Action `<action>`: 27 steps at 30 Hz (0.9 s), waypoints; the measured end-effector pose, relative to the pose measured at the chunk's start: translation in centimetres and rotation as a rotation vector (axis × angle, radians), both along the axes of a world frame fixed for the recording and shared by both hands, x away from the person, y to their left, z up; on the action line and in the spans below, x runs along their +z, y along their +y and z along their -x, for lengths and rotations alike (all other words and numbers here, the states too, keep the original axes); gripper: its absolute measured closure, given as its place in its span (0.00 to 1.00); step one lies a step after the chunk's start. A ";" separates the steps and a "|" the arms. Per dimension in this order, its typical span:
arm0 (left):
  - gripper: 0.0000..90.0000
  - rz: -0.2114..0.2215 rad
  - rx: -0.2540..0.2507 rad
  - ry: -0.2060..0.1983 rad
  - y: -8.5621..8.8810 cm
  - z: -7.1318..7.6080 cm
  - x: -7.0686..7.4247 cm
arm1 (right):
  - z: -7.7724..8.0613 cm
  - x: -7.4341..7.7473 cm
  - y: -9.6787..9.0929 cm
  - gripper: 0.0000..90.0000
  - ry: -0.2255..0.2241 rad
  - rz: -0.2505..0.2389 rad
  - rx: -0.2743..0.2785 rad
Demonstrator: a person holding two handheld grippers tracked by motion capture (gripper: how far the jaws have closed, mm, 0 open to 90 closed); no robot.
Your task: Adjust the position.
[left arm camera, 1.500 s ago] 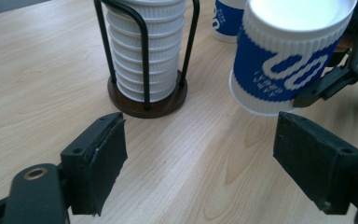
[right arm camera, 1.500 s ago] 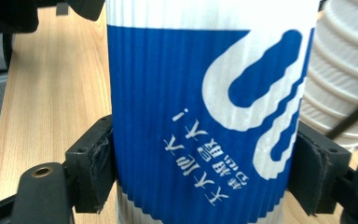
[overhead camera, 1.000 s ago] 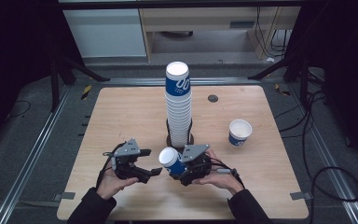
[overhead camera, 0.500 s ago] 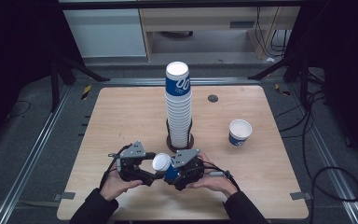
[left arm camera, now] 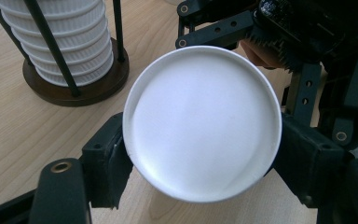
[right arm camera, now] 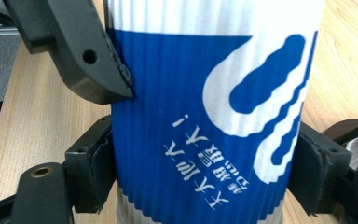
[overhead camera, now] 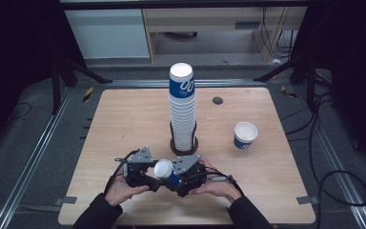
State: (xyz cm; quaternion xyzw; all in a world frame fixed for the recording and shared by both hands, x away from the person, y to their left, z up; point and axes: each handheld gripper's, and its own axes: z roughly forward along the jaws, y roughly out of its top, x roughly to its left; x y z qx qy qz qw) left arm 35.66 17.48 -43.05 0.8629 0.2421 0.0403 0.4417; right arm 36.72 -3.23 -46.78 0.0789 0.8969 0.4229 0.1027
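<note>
Both grippers are holding one blue-and-white paper cup (overhead camera: 166, 171) above the bench's (overhead camera: 124, 124) near edge: right gripper (overhead camera: 177, 179) jaws are clamping its ribbed wall, left gripper (overhead camera: 153, 182) jaws are pressing its rim.

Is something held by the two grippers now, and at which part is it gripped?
Both hold one blue-and-white paper cup. The right gripper clamps its ribbed side wall; the left gripper grips it at the rim end, fingers on opposite sides.

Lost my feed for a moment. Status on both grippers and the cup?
Both grippers shut on blue-and-white paper cup, held between them near table's front edge. Cup stack in holder just behind, apart. Loose cup far right. Nothing blocking.
</note>
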 end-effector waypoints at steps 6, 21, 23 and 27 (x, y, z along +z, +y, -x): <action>0.30 0.019 0.000 0.001 0.3 -0.1 0.2 | -0.1 0.1 -0.1 0.17 0.014 -0.014 -0.001; 0.30 0.116 0.095 -0.040 3.1 -1.0 1.0 | -1.4 2.0 -3.9 0.08 0.057 -0.161 -0.099; 0.30 0.139 0.098 -0.046 3.3 -1.0 1.0 | -1.6 2.2 -4.4 0.08 0.064 -0.177 -0.110; 0.30 0.192 0.097 -0.057 3.4 -0.9 1.2 | -1.7 2.1 -4.7 0.08 0.085 -0.192 -0.112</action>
